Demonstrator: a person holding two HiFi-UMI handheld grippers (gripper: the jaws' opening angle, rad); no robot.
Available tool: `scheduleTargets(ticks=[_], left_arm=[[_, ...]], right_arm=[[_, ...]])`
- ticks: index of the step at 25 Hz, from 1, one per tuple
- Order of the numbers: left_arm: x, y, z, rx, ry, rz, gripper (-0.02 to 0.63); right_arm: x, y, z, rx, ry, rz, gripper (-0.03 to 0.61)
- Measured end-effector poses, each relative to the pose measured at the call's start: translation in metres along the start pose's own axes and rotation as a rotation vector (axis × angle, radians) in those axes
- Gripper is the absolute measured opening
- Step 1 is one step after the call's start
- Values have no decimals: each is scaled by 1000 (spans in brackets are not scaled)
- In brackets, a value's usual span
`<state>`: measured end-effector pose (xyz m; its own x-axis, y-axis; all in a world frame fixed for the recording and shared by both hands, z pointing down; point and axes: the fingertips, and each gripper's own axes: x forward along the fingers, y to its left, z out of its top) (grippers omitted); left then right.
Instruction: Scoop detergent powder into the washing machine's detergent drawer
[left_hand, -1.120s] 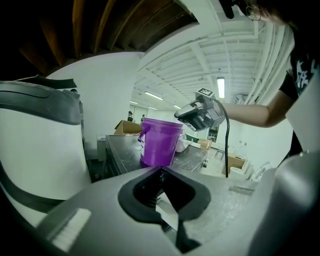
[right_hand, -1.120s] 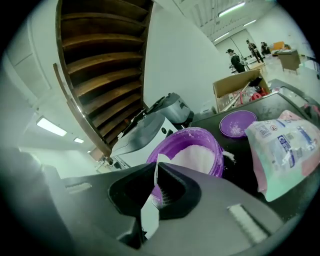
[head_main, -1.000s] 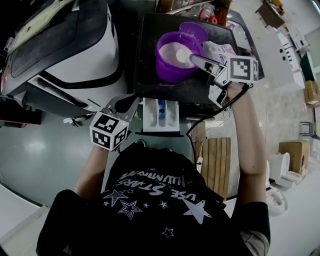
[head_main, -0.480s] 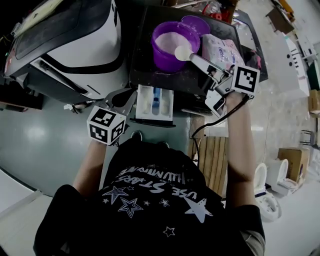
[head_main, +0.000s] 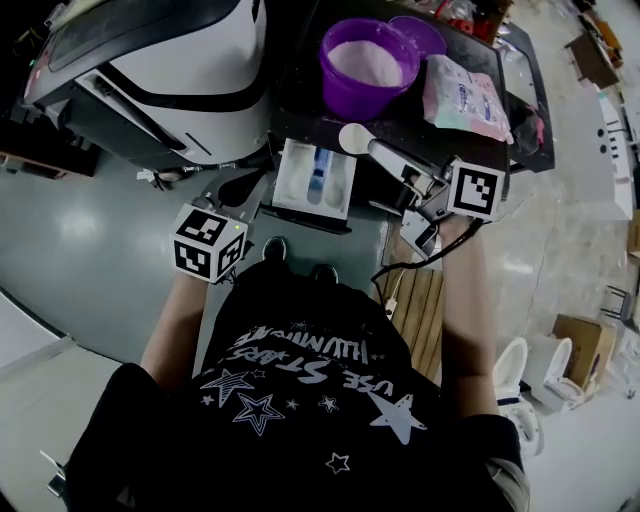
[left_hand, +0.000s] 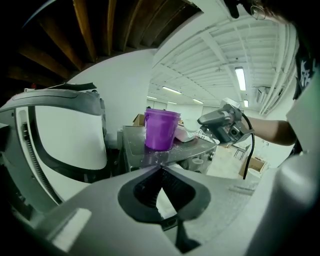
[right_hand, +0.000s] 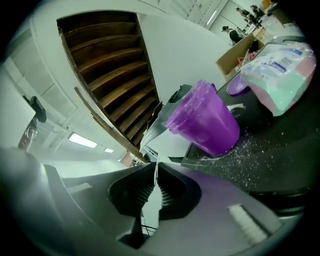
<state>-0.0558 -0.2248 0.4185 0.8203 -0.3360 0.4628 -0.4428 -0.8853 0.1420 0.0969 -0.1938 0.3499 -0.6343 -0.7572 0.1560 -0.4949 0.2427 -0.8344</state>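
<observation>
The right claw (head_main: 386, 153) is clenched on the handle of the seemingly loaded scoop (head_main: 355, 137), whose bowl sits just beyond its tips by the open detergent drawer's (head_main: 293, 187) corner below, so the person should carry it level over a compartment, lower it, then tip slowly.

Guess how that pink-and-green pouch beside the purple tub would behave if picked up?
Probably floppy: the pouch lies slumped and creased. It looks plump, so it is likely fairly heavy for its size. Its glossy film may be slippery.
</observation>
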Motion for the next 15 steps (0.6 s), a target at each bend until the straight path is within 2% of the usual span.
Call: scheduleTargets(ticks=[4, 7, 9, 15], left_arm=[[-5, -4, -13, -11, 26, 31, 2], [-7, -8, -24, -16, 48, 49, 2], [-7, -13, -31, -22, 61, 55, 2], [-3, -27, -41, -27, 81, 51, 2]], right_arm=[[-3, -26, -26, 18, 38, -44, 38], [-7, -50, -45, 3, 68, -127, 37], [-8, -63, -57, -38, 97, -181, 37], [-3, -87, -74, -193, 140, -268, 37]])
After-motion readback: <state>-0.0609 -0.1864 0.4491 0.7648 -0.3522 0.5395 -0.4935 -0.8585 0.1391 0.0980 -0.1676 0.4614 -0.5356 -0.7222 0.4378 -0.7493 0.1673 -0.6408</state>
